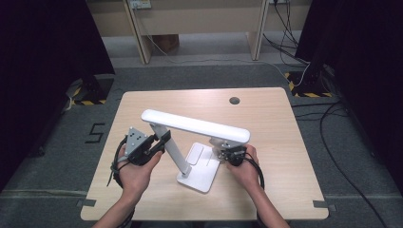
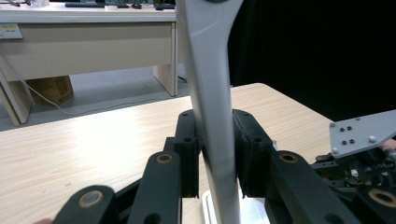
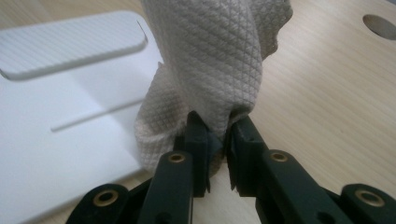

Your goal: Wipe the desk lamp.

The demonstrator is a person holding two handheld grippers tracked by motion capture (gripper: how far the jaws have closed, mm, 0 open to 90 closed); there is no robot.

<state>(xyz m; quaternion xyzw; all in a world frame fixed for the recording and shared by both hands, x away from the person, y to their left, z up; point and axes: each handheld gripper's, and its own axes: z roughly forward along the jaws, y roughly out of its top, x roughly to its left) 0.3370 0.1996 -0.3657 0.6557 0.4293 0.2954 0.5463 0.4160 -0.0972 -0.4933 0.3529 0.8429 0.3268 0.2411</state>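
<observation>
A white desk lamp (image 1: pixel 195 126) stands mid-table on a flat white base (image 1: pixel 202 175), its long light bar slanting from upper left to right. My left gripper (image 1: pixel 164 140) is shut on the lamp's upright arm (image 2: pixel 212 116), which runs up between the black jaws. My right gripper (image 1: pixel 233 154) sits beside the base under the bar's right end, shut on a crumpled beige quilted cloth (image 3: pixel 212 60). The cloth rises from the jaws and rests against the base's edge (image 3: pixel 70 140).
The wooden table (image 1: pixel 266 114) has a round cable hole (image 1: pixel 234 100) near its far edge. Beyond it stand light wooden desk legs, loose cables on the grey floor and dark curtains on both sides. A person's hands hold both grippers near the front edge.
</observation>
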